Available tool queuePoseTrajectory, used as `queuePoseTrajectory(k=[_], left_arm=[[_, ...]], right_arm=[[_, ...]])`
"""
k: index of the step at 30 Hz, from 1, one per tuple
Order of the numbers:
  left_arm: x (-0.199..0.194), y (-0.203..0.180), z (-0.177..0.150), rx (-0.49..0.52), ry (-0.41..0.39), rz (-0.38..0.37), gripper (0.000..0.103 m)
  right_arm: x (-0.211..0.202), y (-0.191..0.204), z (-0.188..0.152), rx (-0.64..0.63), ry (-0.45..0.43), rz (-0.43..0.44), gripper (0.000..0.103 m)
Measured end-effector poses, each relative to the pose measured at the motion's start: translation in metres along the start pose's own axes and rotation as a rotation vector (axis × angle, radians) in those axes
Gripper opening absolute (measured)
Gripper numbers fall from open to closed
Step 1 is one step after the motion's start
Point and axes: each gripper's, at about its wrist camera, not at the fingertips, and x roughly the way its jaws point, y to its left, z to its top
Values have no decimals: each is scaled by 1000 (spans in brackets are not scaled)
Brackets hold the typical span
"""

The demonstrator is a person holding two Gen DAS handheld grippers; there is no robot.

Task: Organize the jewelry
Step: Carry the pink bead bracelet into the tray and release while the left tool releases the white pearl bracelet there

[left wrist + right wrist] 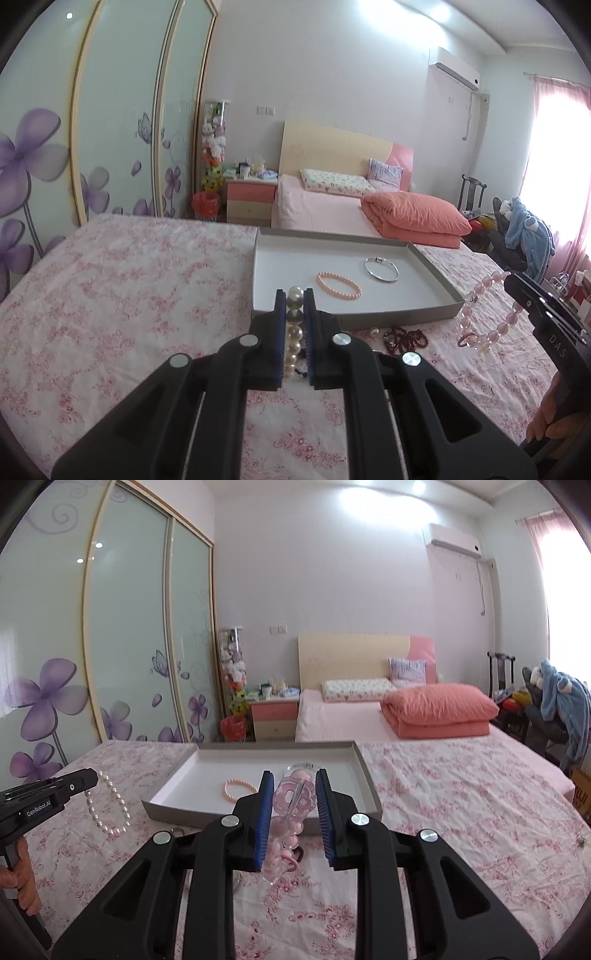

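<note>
Left wrist: left gripper (294, 295) fingers pinch pearl bracelet (294, 334); right gripper (293, 779) fingers pinch pink bracelet (291, 805).

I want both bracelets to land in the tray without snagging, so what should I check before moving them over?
1. Left tongs clamped on the pearl bracelet: ok, pearls sit between the pads.
2. Right tongs clamped on the pink bracelet: ok, beads and clear charm are pinched.
3. Both bracelets lifted clear of the bedspread: ok, each hangs free.
4. Free space in the tray: ok, only a coral bracelet and a silver bangle lie inside.
5. Hanging loops clear the tray's near wall: cannot tell.
6. Dark red beads and a loose pearl lying before the tray, out of the way: cannot tell.
</note>
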Motion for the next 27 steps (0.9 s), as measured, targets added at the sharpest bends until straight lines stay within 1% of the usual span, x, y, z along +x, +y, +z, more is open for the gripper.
queuePoseTrajectory(k=[6,9,20,27], left_arm=[[-15,-12,4,40,-69,21,10],[-20,-18,4,63,-93,26,10],[-18,-28,9,88,-127,40,10],[-2,-32,20,96,-141,36,10]], right_arm=[[-14,7,6,-30,-85,-13,24],[-18,9,8,-42,-110,-19,24],[-21,14,14,-54,-160,-28,24],[-11,14,26,-61,-187,-37,24]])
